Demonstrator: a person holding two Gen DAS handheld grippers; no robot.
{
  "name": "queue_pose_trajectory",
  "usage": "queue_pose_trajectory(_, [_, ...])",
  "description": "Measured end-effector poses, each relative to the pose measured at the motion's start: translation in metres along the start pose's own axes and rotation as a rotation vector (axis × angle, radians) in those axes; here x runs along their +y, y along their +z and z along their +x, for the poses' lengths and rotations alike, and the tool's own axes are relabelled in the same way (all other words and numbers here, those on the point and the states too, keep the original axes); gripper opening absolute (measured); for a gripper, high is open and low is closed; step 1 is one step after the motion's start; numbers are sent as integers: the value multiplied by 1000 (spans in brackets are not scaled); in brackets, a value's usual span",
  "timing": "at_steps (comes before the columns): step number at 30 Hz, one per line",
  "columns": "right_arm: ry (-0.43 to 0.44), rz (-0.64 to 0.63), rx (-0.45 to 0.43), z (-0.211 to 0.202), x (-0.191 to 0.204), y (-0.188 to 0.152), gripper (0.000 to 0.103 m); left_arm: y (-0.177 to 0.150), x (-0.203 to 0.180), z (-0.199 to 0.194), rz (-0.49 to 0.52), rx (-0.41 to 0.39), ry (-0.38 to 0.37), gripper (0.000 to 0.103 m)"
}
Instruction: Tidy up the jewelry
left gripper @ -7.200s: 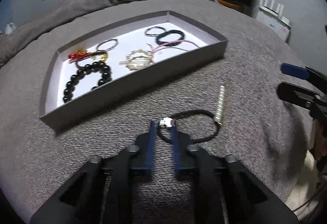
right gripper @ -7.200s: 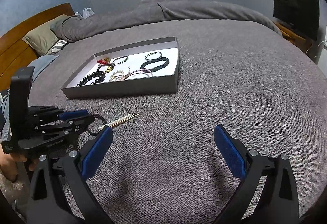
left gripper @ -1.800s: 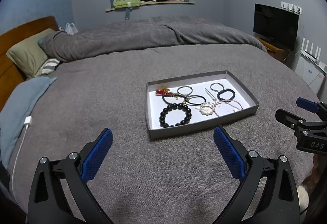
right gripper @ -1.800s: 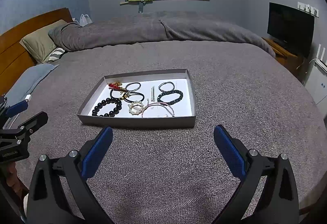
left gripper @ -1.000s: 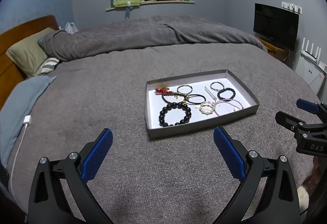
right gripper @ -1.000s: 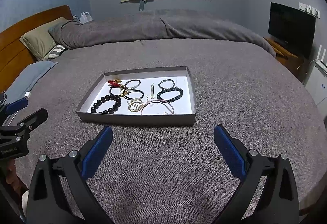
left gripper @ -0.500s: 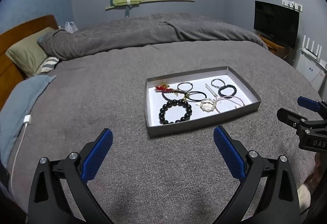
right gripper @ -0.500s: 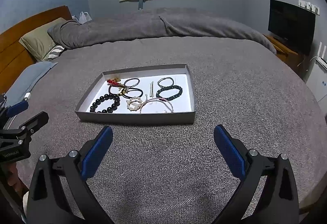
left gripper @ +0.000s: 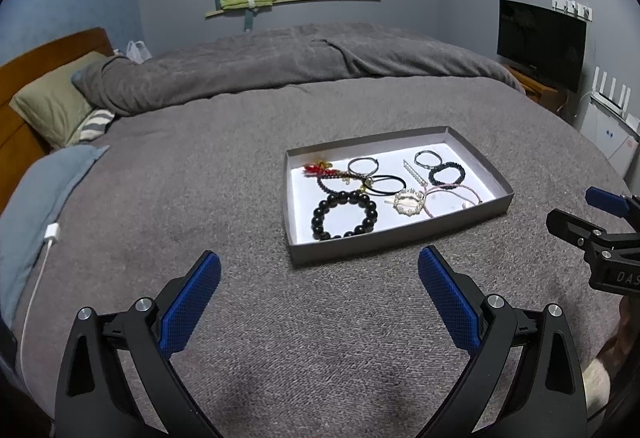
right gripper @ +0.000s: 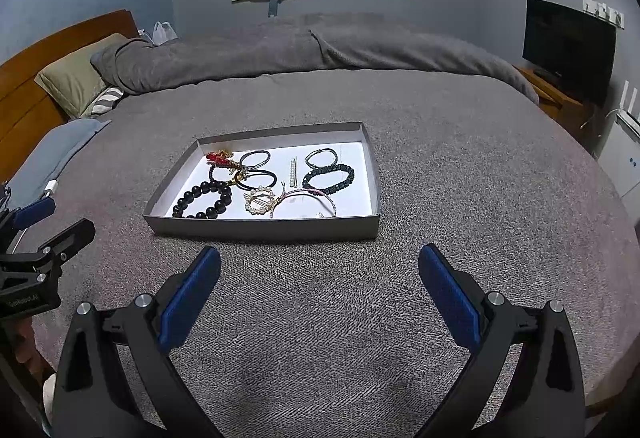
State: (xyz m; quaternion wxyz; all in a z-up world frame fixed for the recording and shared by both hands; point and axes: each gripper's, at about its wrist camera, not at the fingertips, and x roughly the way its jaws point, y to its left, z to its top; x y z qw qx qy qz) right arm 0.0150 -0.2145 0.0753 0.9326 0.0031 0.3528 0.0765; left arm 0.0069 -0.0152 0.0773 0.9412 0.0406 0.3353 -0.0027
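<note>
A shallow grey tray (left gripper: 400, 240) (right gripper: 264, 229) lies on the grey bedspread and holds several pieces: a black bead bracelet (left gripper: 344, 215) (right gripper: 203, 201), a pearl ring brooch (left gripper: 409, 201) (right gripper: 260, 201), a black hair tie (left gripper: 386, 184), a pearl hair clip (right gripper: 293, 171), a dark bead bracelet (right gripper: 329, 177) and a pink cord bracelet (right gripper: 304, 198). My left gripper (left gripper: 319, 296) is open and empty, held back from the tray's near edge. My right gripper (right gripper: 319, 296) is open and empty too, also short of the tray.
Folded grey duvet (left gripper: 280, 66) and a green pillow (left gripper: 52, 106) lie at the head of the bed. A blue cloth with a white charger cable (left gripper: 52, 232) lies at the left. A TV (left gripper: 540, 42) and a white unit (left gripper: 608, 126) stand to the right.
7.2 s ago my left gripper was shut on a black hair tie beside a pearl clip on the bedspread; both now lie in the tray. Both grippers have pulled back and barely move.
</note>
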Motion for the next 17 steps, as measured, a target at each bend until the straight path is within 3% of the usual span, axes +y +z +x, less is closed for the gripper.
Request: queue_pose_trajectory(17, [-14,9,28,13,-4,-4,98,-7,7,17,0,40,0,98])
